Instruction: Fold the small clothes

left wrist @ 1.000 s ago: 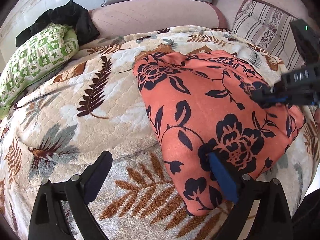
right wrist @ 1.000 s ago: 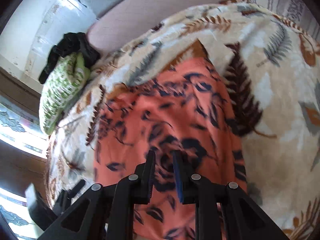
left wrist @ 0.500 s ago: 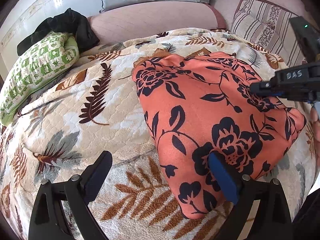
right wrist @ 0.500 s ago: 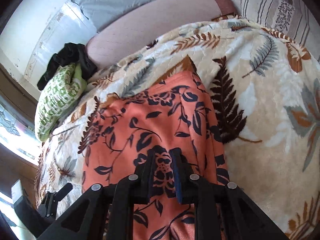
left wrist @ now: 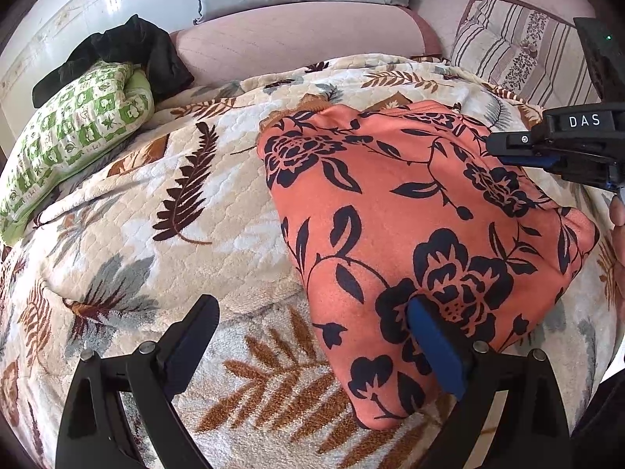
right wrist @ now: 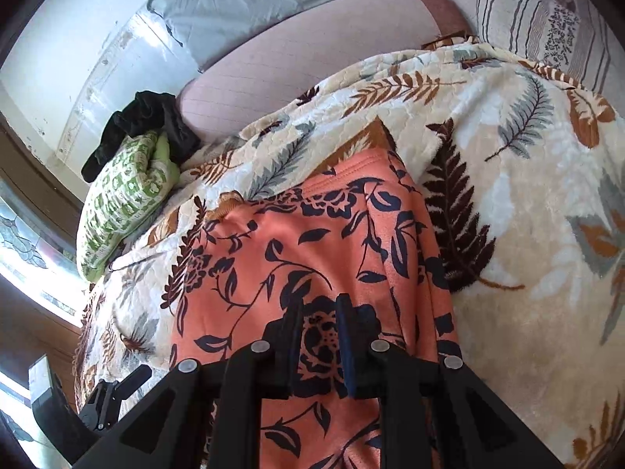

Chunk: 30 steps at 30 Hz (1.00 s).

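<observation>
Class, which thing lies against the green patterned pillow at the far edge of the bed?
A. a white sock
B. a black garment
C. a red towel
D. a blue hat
B: a black garment is bunched against the green pillow.

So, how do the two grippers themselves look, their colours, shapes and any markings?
Both are black, with angular frames and silver screw heads at the joints. The left gripper has two flat, paddle-like fingers with blue pads on the inner faces. The right gripper has the same black build and dark blue pads; seen from the left wrist view, its body carries a white label reading DAS. No cables or sleeves show.
</observation>
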{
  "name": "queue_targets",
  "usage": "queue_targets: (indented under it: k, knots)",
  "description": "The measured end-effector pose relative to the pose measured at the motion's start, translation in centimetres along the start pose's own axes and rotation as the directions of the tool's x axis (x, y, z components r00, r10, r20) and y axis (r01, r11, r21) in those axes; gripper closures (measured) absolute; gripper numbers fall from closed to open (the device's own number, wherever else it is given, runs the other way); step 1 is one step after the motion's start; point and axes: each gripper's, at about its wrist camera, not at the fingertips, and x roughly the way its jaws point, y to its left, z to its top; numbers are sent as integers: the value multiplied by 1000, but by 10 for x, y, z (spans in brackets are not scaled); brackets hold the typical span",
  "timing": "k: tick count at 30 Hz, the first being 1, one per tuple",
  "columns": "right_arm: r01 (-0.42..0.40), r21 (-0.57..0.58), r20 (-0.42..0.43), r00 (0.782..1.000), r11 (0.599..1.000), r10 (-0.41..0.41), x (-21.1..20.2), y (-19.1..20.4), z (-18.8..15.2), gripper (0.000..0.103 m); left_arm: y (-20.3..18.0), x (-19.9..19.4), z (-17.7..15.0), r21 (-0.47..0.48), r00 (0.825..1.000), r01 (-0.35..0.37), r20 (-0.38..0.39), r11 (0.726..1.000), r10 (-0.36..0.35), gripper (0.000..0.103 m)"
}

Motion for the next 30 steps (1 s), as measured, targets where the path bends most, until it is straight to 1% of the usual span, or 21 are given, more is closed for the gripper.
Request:
queue_targets:
  k: [2, 3, 4, 5, 9, 12, 15, 17, 19, 21, 22, 23, 24, 25, 26, 28, 30]
  knots:
    - [16, 16, -11, 1000, 1000, -16, 6, -1, 1, 83, 0, 0, 0, 1, 1000, 1, 0, 1000, -1, 6]
    - [34, 32, -39, 999, 999, -33, 13, -5, 1, 83, 0, 0, 0, 1, 1000, 3, -1, 1000, -3, 6]
    - [64, 50, -88, 994, 997, -59, 24, -10, 0, 83, 0, 1, 0, 1, 1000, 6, -4, 1000, -6, 6]
    - [65, 63, -118, 991, 996, -57, 33, -14, -2, 83, 0, 2, 0, 2, 1000, 4, -4, 1000, -4, 6]
    - [53, 48, -105, 993, 997, -48, 29, -12, 1, 83, 1, 2, 1, -1, 1000, 10, -5, 1000, -10, 6]
    - [26, 50, -86, 996, 998, -22, 23, -12, 3, 83, 1, 1, 2, -1, 1000, 7, -4, 1000, -7, 6]
    - [-3, 46, -11, 1000, 999, 4, 7, -11, 6, 83, 1, -2, 3, 1, 1000, 10, 8, 1000, -10, 6]
    - [-26, 50, 32, 999, 998, 25, -2, -12, 10, 83, 4, -10, 6, -16, 998, 42, 43, 999, -41, 6]
    - [-30, 54, 61, 998, 998, 27, -9, -15, 13, 81, 11, -21, 10, -35, 991, 91, 97, 995, -87, 6]
    - [-32, 66, 70, 997, 997, 27, -14, -22, 17, 75, 18, -29, 13, -45, 982, 126, 145, 991, -118, 6]
    - [-35, 77, 75, 997, 996, 30, -17, -28, 19, 61, 22, -30, 15, -49, 979, 140, 159, 989, -131, 6]
    - [-40, 92, 86, 996, 995, 32, -21, -34, 21, 35, 27, -28, 17, -58, 976, 154, 166, 986, -143, 6]
    - [-49, 111, 111, 993, 993, 37, -26, -41, 22, 27, 31, -26, 19, -71, 974, 169, 167, 983, -156, 6]
    - [-58, 130, 140, 989, 990, 39, -32, -47, 22, 25, 36, -22, 21, -87, 972, 186, 162, 979, -170, 6]
    - [-71, 144, 149, 988, 987, 50, -35, -53, 23, 25, 40, -18, 23, -103, 970, 202, 158, 974, -184, 6]
    - [-111, 170, 131, 987, 979, 89, -35, -63, 25, 25, 45, -10, 27, -127, 964, 236, 154, 963, -216, 6]
    - [-121, 186, 103, 989, 975, 104, -32, -71, 26, 25, 48, -3, 30, -133, 953, 285, 147, 949, -266, 6]
